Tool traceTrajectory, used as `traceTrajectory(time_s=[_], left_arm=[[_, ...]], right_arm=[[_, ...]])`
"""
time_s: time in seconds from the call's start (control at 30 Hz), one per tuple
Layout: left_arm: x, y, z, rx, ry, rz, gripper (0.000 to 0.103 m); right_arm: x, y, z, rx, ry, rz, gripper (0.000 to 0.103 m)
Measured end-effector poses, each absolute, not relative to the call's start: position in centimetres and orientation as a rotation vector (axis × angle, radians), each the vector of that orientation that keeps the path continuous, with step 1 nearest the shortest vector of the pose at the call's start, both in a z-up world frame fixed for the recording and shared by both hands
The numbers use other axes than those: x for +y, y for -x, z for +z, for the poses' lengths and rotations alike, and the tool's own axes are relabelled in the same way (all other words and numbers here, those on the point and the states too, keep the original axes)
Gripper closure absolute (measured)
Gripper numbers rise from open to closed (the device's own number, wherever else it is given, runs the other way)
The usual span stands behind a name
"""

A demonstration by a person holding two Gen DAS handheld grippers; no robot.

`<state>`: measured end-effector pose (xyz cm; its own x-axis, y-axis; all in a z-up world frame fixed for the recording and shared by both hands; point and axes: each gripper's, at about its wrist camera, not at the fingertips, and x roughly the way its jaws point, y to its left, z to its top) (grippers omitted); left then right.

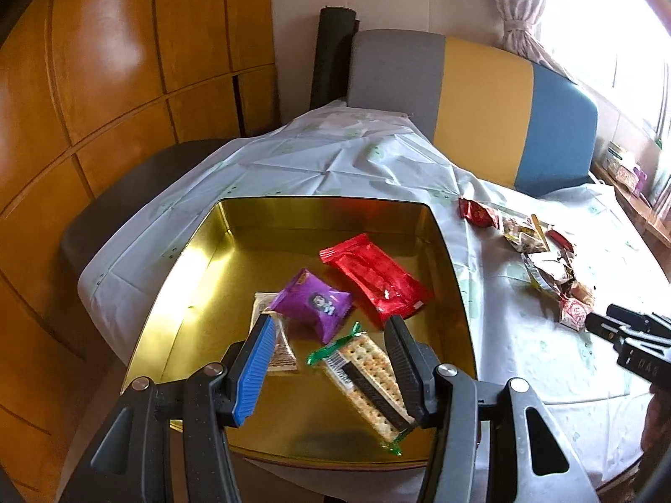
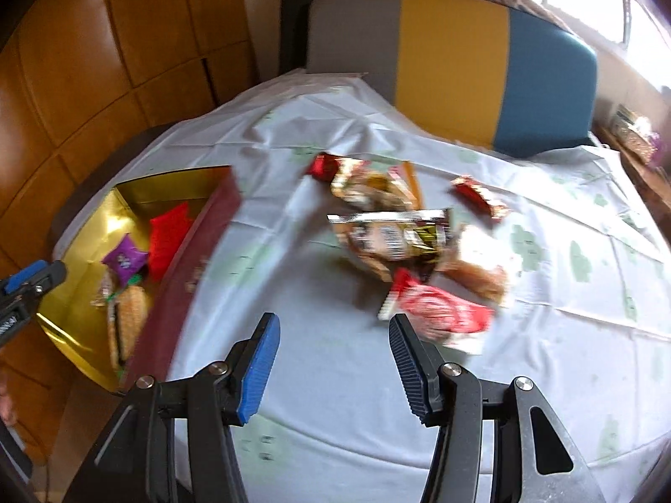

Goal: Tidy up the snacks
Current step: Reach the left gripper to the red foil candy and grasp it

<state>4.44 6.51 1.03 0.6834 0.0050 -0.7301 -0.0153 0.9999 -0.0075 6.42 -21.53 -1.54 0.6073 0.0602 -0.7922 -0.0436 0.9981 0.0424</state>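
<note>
A gold tin (image 1: 235,226) sits on the white tablecloth. It holds a red packet (image 1: 373,276), a purple packet (image 1: 314,304), a cracker pack (image 1: 369,381) and a small pale packet (image 1: 283,352). My left gripper (image 1: 329,322) hangs open and empty just above the cracker pack. My right gripper (image 2: 333,322) is open and empty above bare cloth, just short of a pile of loose snacks (image 2: 402,234), nearest a red-and-white packet (image 2: 436,306). The tin (image 2: 84,327) lies to its left. The right wrist view is blurred by motion.
The snack pile (image 1: 541,260) lies right of the tin in the left wrist view. A grey, yellow and blue chair back (image 1: 469,96) stands behind the table. Wooden cabinets (image 1: 105,84) line the left. A shelf with small boxes (image 1: 629,172) sits by the window.
</note>
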Motion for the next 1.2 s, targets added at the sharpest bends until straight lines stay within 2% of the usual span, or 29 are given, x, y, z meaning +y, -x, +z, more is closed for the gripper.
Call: traceTrajectory(time_s=[0.27,0.53,0.73,0.8,0.93,1.2], left_arm=[[4.7,-4.9,0.9,0.839,-0.001,-0.039,0.048],[1.7,-6.5,1.5,0.875,-0.014,-0.151,0.048],[-2.1,-9.0,2.6,0.902,-0.036,-0.258,0.052],[-3.4,-10.4,2.8,0.917,-0.024,-0.278,0.052],[-5.9,-13.1,2.9,0.909,-0.088,-0.289,0.058],[-11.4,-20.8,-0.2,0.982,-0.42,-0.32,0.058]], right_arm=[[-27.3,-6.5,-1.4,0.926,0.013,-0.05,0.042],[-33.4,-6.8,-2.2,0.95,-0.006,-0.149,0.042],[-34.8,-7.1,-2.5,0.955,-0.061,-0.151,0.041],[-34.7,-7.2,-2.4,0.947,-0.074,-0.128,0.038],[-34.4,-7.0,-2.1,0.945,-0.105,-0.091,0.035],[-34.4,-6.9,-1.6,0.938,-0.185,-0.03,0.035]])
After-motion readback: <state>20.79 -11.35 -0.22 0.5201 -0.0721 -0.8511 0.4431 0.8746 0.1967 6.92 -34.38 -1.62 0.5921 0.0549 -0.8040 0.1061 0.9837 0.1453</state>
